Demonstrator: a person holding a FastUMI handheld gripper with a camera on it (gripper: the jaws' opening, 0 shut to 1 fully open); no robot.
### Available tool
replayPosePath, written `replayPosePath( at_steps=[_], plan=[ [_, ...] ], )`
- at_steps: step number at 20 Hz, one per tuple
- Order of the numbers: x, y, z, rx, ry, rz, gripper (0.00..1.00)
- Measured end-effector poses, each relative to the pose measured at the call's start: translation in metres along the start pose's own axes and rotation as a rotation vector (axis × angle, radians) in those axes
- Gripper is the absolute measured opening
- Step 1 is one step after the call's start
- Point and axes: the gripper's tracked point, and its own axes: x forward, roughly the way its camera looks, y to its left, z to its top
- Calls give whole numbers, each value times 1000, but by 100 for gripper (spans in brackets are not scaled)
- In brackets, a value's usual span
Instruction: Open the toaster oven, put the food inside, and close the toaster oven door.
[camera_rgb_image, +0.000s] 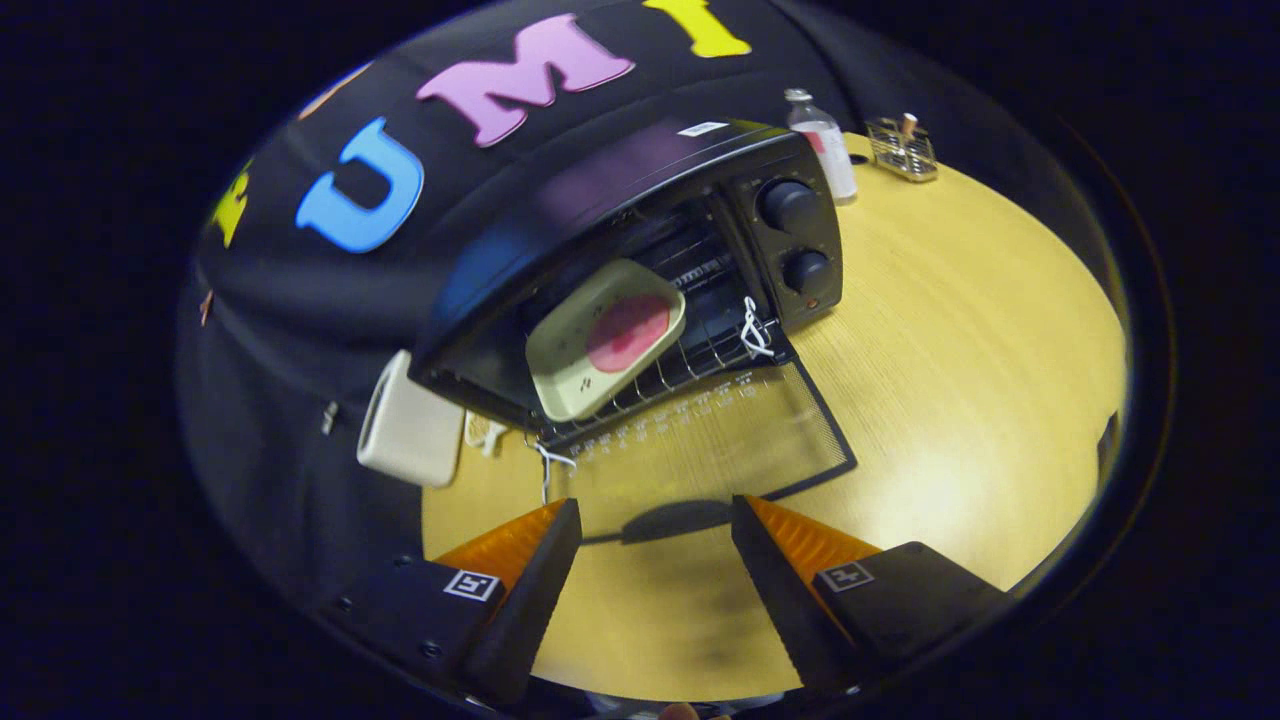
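Oven (640, 270) sits on the table (950, 330) with its glass door (720, 440) folded flat toward the gripper (655, 520). A tray (605, 340) with pink food (628, 332) rests on the rack inside. The fingers stand wide apart, holding nothing, the door handle (675, 520) between their tips. A bottle (825, 145) and small basket (902, 148) stand beyond the oven.

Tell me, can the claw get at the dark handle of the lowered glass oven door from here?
Probably yes: the open claw sits with the dark handle just ahead between its fingers, nothing between them.
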Motion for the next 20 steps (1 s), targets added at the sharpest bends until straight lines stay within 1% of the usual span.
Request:
replayPosePath(
  at_steps=[2, 6, 9, 14, 18, 20],
  plan=[
    [-2, -5, -21, -77, 38, -30, 99],
    [8, -15, -47, -216, 70, -85, 100],
    [18, -22, -60, -278, 89, -116, 100],
    [40, -31, -67, -316, 119, -171, 100],
    [59, -35, -72, -313, 160, -206, 100],
    [67, -35, -62, -316, 139, -233, 100]
  ],
)
